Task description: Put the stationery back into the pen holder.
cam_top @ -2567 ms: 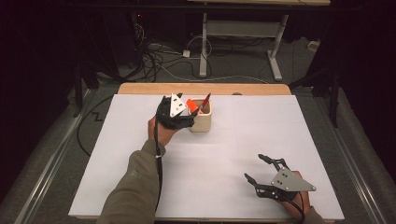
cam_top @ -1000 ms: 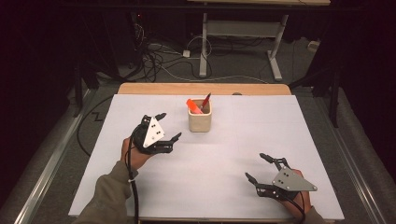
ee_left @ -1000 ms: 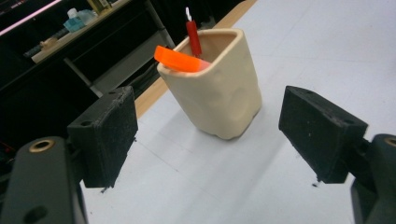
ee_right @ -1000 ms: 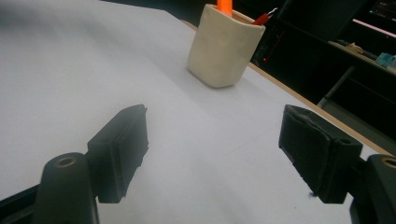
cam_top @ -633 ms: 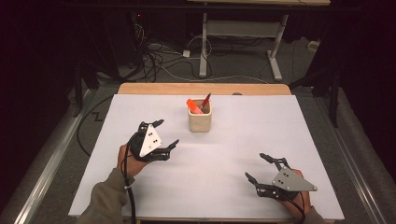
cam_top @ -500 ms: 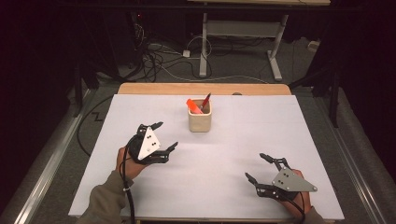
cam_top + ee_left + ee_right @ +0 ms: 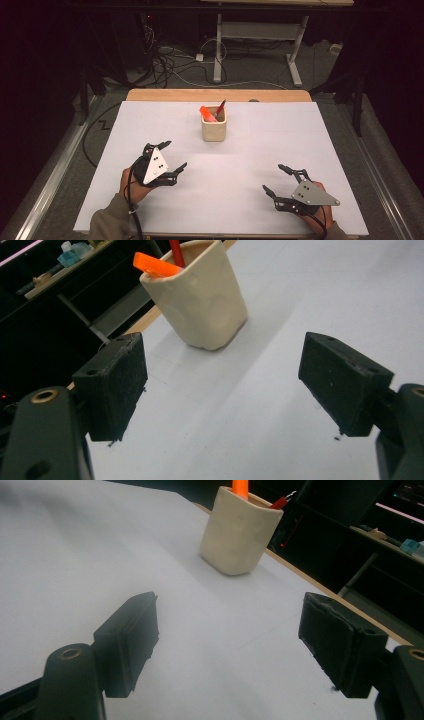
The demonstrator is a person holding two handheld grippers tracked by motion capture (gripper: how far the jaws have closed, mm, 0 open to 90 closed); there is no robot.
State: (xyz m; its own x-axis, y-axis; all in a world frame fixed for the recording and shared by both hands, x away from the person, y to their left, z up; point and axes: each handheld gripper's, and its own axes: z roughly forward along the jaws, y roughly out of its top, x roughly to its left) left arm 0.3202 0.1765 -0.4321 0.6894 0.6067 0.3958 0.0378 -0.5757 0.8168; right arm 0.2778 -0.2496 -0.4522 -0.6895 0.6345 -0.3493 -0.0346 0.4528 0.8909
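Left gripper (image 7: 171, 156) jaws wide apart, empty, lower left over table (image 7: 240, 180). Right gripper (image 7: 276, 179) jaws spread, empty, lower right. Beige cup (image 7: 214, 128) with orange marker (image 7: 207, 113) and red pen (image 7: 220, 107) upper centre.

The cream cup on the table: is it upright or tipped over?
Upright. The cream cup stands on its base on the white table, its mouth upward, with an orange marker leaning inside.

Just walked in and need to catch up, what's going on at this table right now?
A person holds a two-jaw tool in each hand over a white table. Both are open and hold nothing. The left tool sits near the table's left front, aimed toward a cream cup at the back middle. The cup holds an orange marker and a red pen. The right tool rests at the right front.
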